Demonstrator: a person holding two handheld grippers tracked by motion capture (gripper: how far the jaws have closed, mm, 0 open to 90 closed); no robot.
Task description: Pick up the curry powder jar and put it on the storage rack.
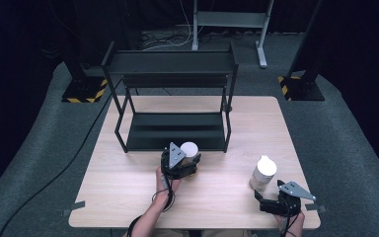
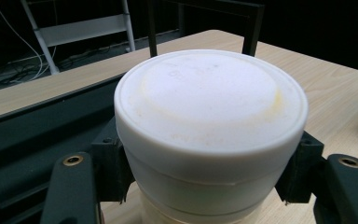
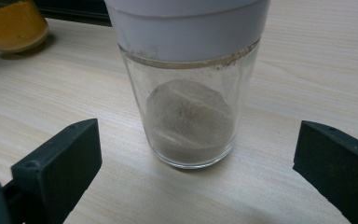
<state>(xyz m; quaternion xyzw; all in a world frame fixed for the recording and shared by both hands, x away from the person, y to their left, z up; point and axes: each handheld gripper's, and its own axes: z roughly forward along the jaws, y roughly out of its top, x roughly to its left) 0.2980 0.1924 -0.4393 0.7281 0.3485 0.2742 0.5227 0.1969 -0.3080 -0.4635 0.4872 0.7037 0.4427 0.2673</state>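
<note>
A smooth, round white lid [image 2: 209, 109] caps a jar [image 1: 189, 149] at the centre of the high view, just in front of a black metal rack [image 1: 172, 94] on a pale wood-grain table [image 1: 128, 177]. The left gripper [image 1: 192, 159] has its two black jaws clamped on either side of that jar just under the lid, as the left gripper view shows at lower centre. The left forearm rises from the bottom edge, hand angled up and slightly right. At the lower right of the high view stands a second jar [image 1: 262, 173], clear glass with a white cap and a heap of fine grey-brown powder [image 3: 189, 119] inside. The right gripper [image 1: 268, 200] sits just below it, jaws spread wide to either side of the glass and touching nothing. A jar of yellow powder [image 3: 11, 25] shows at the upper left of the right gripper view.
</note>
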